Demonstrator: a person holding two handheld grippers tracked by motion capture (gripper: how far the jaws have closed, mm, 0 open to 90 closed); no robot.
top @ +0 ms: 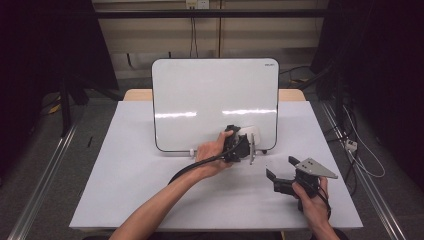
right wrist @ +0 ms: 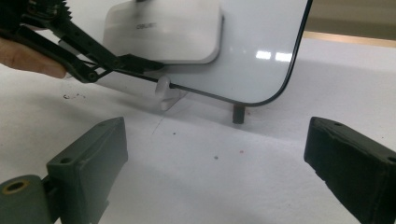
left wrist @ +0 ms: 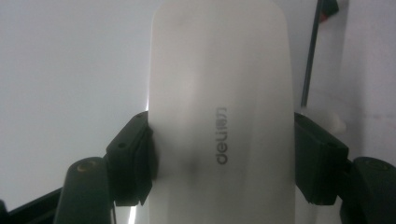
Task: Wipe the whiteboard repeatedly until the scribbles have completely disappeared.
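You had the left claw (top: pixel 243 145) clamped across the white eraser (left wrist: pixel 222 112), pressing it flat on the whiteboard (top: pixel 200 100) near its lower right corner, likely for wiping. Your right claw (top: pixel 282 172) waited agape and empty toward the table's (top: pixel 125 190) near right corner.

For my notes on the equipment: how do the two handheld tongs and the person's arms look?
Both tongs, left and right, are black with blocky, matte jaw pads. A black cable trails from the left; a grey three-cornered plate tops the right. The forearms are bare, without sleeves.
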